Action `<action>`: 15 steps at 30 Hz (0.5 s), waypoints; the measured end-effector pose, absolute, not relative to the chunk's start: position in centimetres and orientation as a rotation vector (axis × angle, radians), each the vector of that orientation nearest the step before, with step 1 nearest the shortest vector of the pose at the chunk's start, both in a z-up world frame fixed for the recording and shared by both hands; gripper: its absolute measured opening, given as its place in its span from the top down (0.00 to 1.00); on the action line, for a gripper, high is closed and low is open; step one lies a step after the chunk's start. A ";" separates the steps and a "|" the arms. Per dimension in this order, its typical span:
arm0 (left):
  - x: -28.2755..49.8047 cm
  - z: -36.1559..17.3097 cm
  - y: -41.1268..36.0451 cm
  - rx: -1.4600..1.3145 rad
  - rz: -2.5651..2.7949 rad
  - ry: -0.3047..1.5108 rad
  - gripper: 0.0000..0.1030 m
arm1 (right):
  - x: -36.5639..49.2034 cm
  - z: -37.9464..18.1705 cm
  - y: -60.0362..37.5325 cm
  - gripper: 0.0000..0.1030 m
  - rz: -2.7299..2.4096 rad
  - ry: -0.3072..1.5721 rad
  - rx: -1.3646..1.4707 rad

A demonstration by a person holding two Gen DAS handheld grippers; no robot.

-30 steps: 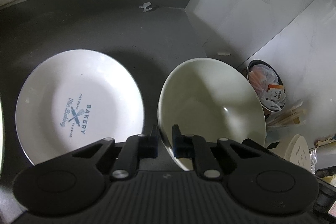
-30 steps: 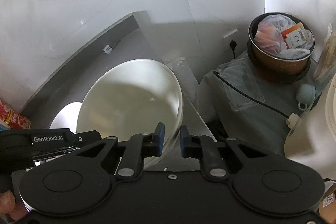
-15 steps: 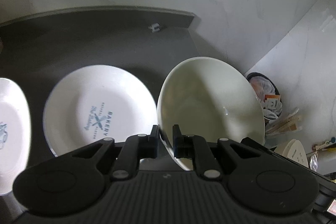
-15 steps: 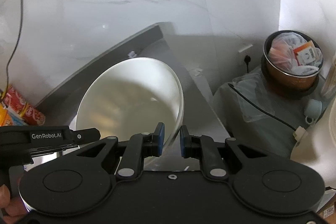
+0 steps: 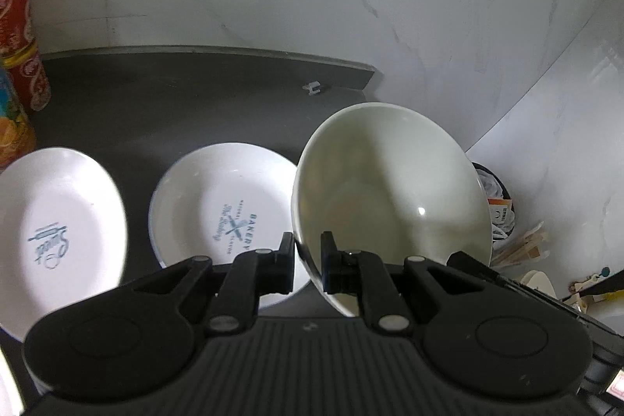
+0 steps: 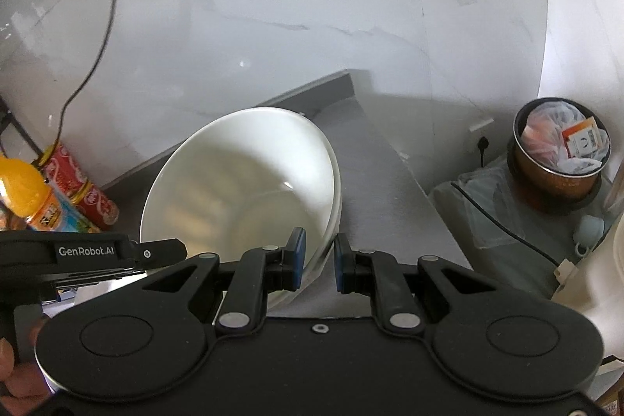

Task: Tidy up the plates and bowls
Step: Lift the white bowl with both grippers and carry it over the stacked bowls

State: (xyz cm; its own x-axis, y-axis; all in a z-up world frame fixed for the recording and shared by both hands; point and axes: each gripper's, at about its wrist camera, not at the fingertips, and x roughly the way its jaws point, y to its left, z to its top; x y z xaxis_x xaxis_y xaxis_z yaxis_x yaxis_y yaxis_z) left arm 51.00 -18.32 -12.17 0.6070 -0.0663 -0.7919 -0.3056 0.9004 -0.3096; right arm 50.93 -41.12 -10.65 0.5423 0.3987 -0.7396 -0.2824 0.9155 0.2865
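We see the left gripper (image 5: 307, 262) at lower centre of the left wrist view, jaws nearly closed and pinching the near rim of a white bowl (image 5: 390, 197), which fills the centre right of that frame, tilted with its hollow toward the camera and held clear of the dark counter (image 5: 175, 104). The right gripper (image 6: 316, 264) sits at lower centre of the right wrist view, its blue-padded jaws narrowed on the same bowl's (image 6: 241, 182) opposite rim, one pad inside the wall and one outside; we cannot tell whether both pads press on it. On the counter at lower centre left of the left view lies a plate (image 5: 218, 209) printed "BAKERY", its right edge hidden behind the bowl, and a second plate (image 5: 54, 232) lies just beside it at the far left edge. Drink bottles (image 5: 17, 65) stand at the upper left of that frame, and an orange bottle (image 6: 27, 190) shows at the left of the right view. A bin (image 6: 561, 158) stuffed with wrappers stands at the right of the right view, on the floor below the counter's end. Fingertips (image 6: 11, 373) show at the lower left corner there.
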 end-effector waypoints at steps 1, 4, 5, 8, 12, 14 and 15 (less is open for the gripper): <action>50.5 -11.9 -18.1 -0.445 0.139 0.909 0.89 | 50.5 -10.4 -40.9 0.85 0.407 0.907 0.138; 49.3 -11.4 -17.3 -0.447 0.131 0.899 0.89 | 49.2 -9.9 -40.2 0.85 0.403 0.905 0.138; 48.9 -11.2 -17.1 -0.448 0.129 0.900 0.89 | 48.7 -9.6 -40.0 0.85 0.401 0.902 0.136; 47.5 -10.9 -16.6 -0.445 0.110 0.894 0.89 | 47.3 -8.9 -39.4 0.85 0.395 0.889 0.128; 45.7 -10.6 -16.0 -0.443 0.088 0.896 0.89 | 45.5 -8.5 -39.0 0.85 0.377 0.887 0.135; 44.7 -10.5 -15.8 -0.442 0.078 0.896 0.89 | 44.5 -8.2 -38.6 0.85 0.368 0.883 0.133; 44.2 -10.4 -15.7 -0.442 0.072 0.896 0.89 | 44.1 -8.2 -38.6 0.85 0.363 0.881 0.134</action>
State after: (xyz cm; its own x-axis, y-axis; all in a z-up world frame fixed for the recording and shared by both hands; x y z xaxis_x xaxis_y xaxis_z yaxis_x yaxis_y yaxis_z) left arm 44.24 -15.67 -10.43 0.6287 -0.1210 -0.7681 -0.2427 0.9079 -0.3418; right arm 44.06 -38.56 -8.16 0.5796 0.3643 -0.7289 -0.2549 0.9307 0.2624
